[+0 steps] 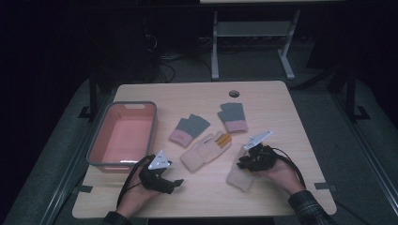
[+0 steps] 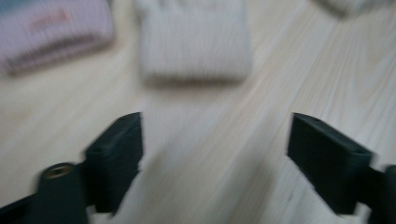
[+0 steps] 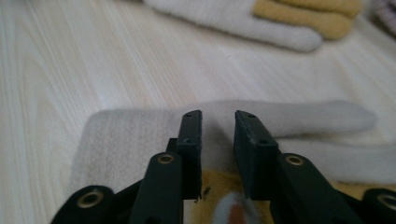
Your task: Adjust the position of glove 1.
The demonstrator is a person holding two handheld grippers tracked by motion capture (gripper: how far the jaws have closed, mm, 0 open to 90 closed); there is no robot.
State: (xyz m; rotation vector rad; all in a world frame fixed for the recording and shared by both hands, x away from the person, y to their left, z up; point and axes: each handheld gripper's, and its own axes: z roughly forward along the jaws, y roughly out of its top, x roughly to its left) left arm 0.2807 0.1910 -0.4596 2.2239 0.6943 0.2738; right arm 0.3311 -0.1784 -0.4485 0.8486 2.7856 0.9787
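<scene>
four gloves lie on the table (image 1: 141,197), bin (image 1: 123,133) apparently empty. right gripper (image 1: 247,161) narrowly parted over cream glove (image 1: 240,177), pinching nothing; left gripper (image 1: 176,183) spread, empty.

Looks like a lab or recording room, not a home. Dark surroundings, lit only over 1 pale wood-grain table (image 1: 263,98) with a round cable port (image 1: 233,93) near its far edge. Grey carpet floor (image 1: 61,140) all round. Loose black cables (image 1: 164,70) behind the table, beside the white metal legs of a second bench (image 1: 286,61). Black stand struts (image 1: 93,93) flanking the table on both sides.
</scene>
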